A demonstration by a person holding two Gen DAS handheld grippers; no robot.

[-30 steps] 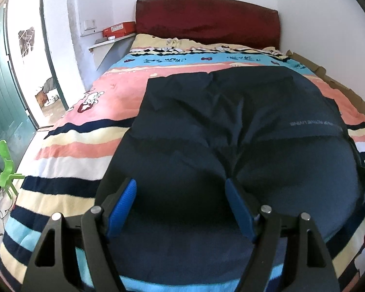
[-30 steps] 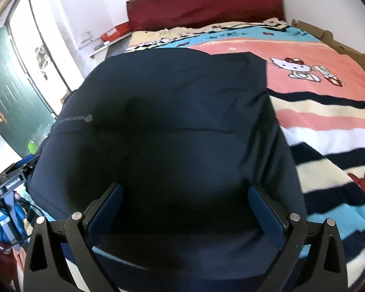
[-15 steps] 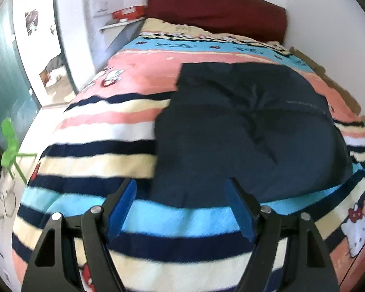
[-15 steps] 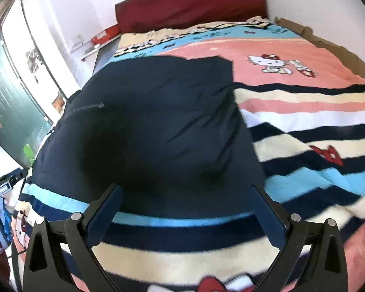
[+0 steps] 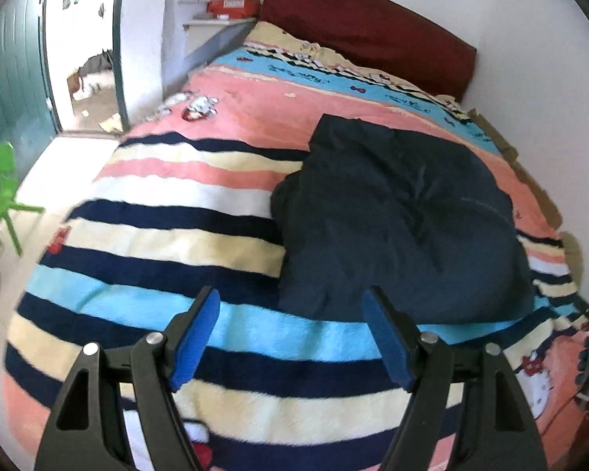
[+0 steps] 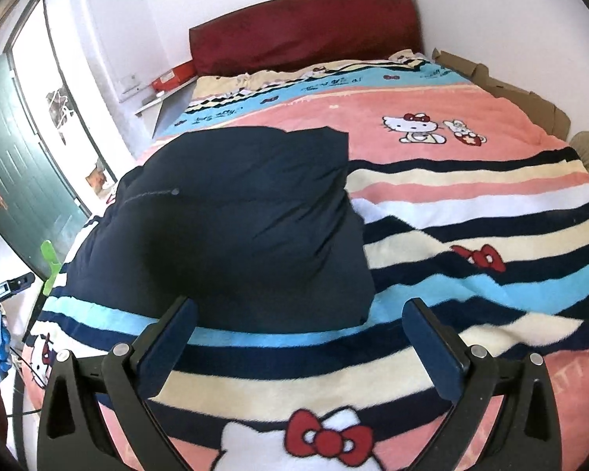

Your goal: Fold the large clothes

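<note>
1 dark garment [image 5: 396,219], details indistinct

A striped blanket [image 5: 184,235] in pink, cream, navy and light blue covers the bed and fills the middle of both views, with cartoon cat prints [image 6: 414,127] on the pink band at upper right of the right view. A dark red headboard [image 5: 369,35] stands against the white wall at the top. An orange box [image 5: 233,7] sits on a shelf [image 5: 212,23] at upper left. A green door [image 6: 15,180] stands at far left, with a green chair [image 5: 4,192] lower down. Cardboard [image 6: 506,86] lines the bed's right edge.
</note>
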